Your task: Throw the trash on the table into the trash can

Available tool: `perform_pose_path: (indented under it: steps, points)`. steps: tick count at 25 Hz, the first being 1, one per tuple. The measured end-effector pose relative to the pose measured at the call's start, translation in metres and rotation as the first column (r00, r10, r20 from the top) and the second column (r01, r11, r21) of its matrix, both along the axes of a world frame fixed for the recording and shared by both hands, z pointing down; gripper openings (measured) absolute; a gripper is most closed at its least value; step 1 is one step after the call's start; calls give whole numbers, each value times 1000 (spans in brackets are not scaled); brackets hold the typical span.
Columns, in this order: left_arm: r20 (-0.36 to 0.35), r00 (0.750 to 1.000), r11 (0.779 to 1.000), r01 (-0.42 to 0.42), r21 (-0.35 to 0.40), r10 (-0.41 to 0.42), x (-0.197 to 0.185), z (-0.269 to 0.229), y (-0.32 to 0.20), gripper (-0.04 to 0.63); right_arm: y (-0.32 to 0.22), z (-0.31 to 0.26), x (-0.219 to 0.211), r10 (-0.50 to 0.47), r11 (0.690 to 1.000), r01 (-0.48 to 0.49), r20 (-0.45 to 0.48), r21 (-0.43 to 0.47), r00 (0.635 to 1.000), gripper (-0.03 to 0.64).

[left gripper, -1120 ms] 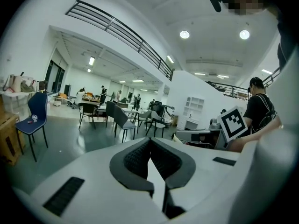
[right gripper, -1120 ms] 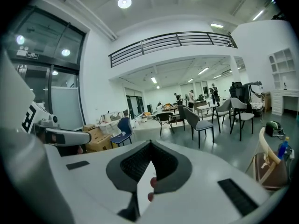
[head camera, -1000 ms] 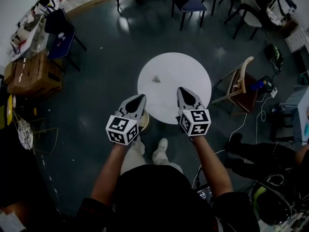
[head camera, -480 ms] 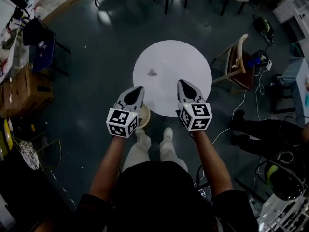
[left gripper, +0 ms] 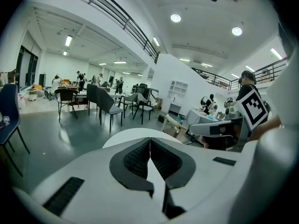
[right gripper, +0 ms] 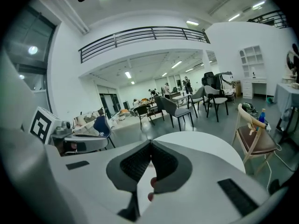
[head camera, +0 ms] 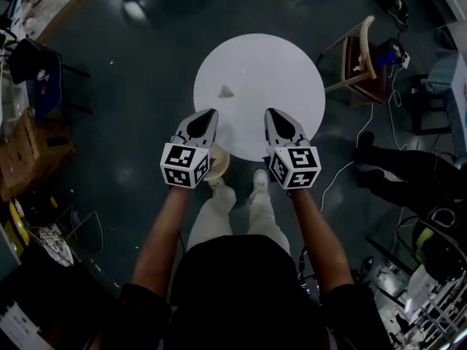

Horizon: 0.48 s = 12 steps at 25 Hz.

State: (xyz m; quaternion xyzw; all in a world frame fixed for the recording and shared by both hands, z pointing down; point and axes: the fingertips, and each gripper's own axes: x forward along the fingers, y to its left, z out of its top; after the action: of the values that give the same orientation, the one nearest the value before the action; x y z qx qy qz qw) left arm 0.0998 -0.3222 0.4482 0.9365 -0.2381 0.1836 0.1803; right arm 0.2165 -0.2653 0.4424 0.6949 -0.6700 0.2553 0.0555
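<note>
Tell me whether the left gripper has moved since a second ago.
Yes. The left gripper has advanced toward the round white table; its tip now overlaps the table's near edge more than it did before.

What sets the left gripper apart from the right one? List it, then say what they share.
In the head view, the left gripper straddles the round white table's near-left rim; the right gripper lies inside the rim.
The crumpled trash sits nearer the left gripper than the right gripper.
Shared: both are shut, empty and pointed toward the table.
</note>
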Motion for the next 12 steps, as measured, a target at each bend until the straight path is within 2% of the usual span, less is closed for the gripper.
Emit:
perform_pose_path:
  steps: [5,12]
  points:
    - [23,999,999,-21,-34,22,12,35,-20,11,-7,42,6,13,998,-13,-13,-68,1000,18]
    - [44,998,998,-38,-54,40,20,81,-47,12,-19,88,7,29,993,-28,7,-116,1000,18]
